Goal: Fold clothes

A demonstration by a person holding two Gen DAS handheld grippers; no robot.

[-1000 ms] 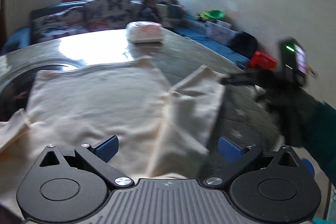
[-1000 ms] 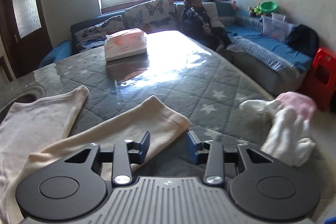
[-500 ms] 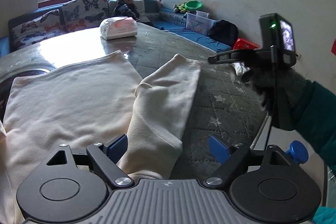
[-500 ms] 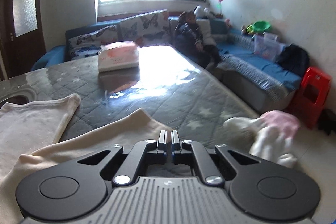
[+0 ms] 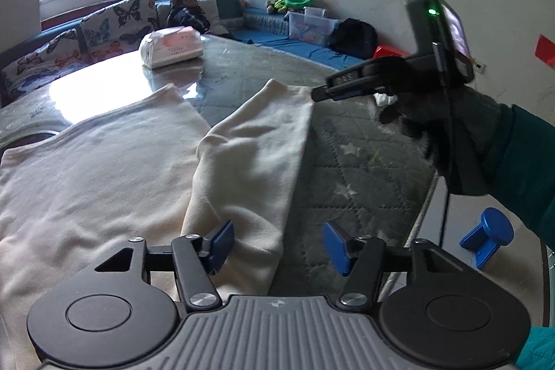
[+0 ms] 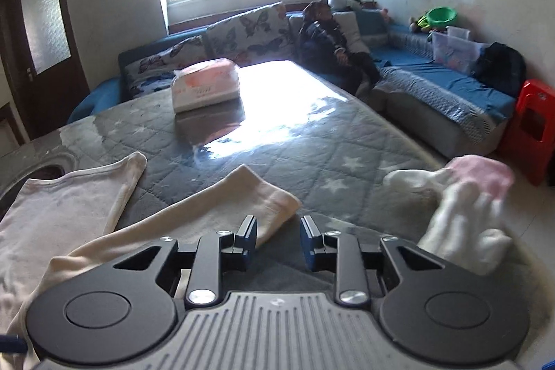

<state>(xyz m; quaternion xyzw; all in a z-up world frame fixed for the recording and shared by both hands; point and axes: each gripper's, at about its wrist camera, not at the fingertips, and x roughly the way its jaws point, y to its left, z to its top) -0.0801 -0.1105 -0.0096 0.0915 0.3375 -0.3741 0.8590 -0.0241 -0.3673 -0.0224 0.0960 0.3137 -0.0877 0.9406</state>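
- My left gripper (image 5: 277, 245) is open over the near part of the cream garment (image 5: 104, 182); its sleeve (image 5: 256, 155) runs up between the blue pads.
- My right gripper (image 6: 278, 240) stands apart, holding nothing, the sleeve cuff (image 6: 274, 203) just beside its left pad.
- The garment's near edge is hidden behind both grippers.
- Soft fleece lies flat on the quilted grey table cover (image 6: 312, 148); a blurred white-pink cloth (image 6: 464, 203) lies far right.

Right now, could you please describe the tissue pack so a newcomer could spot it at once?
Look along the grey quilted table toward the window. The tissue pack sits alone at the far end, before the butterfly cushions. It is the only white-and-pink plastic block; the cream garment lies flat nearer us.
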